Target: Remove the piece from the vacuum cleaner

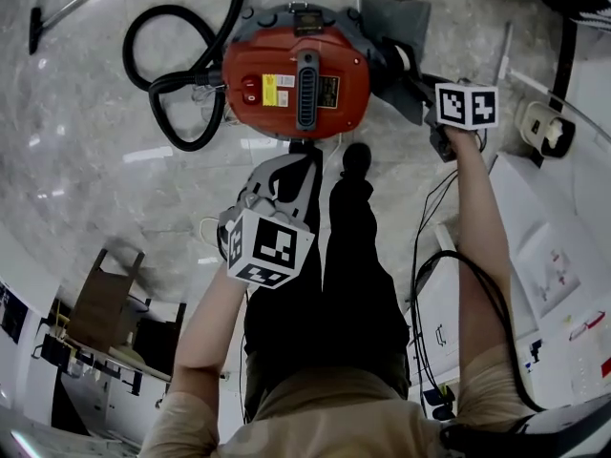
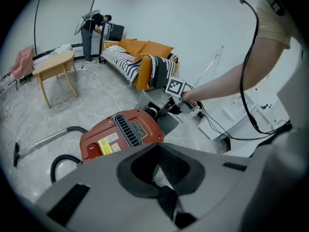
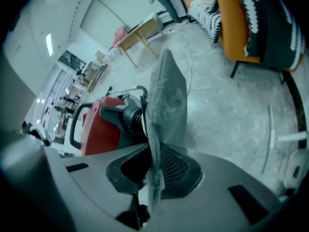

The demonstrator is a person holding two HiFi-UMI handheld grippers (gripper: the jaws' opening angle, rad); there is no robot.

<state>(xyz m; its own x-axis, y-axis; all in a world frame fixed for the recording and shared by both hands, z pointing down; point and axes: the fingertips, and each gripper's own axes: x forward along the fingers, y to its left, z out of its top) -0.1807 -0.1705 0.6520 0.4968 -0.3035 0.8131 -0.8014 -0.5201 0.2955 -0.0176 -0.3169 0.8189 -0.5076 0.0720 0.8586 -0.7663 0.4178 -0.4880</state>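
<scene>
A red vacuum cleaner point(image 1: 296, 74) point(image 2: 120, 134) point(image 3: 99, 129) lies on the marble floor. At its right end hangs a flat grey piece point(image 1: 396, 27) point(image 3: 166, 100) on a black ribbed collar point(image 3: 133, 120). My right gripper point(image 1: 420, 89) point(image 3: 149, 197) is shut on that piece's lower edge, and the grey sheet runs down between the pads. My left gripper point(image 1: 277, 175) point(image 2: 161, 192) hovers near the cleaner's front side, apart from it. Its jaws are together and hold nothing.
The black hose point(image 1: 177, 74) coils left of the cleaner, and its wand point(image 1: 76, 3) lies further left. A white box point(image 1: 544, 127) and cables sit on the right. An orange sofa point(image 2: 145, 57), a wooden table point(image 2: 55, 64) and a person point(image 2: 94, 28) are farther off.
</scene>
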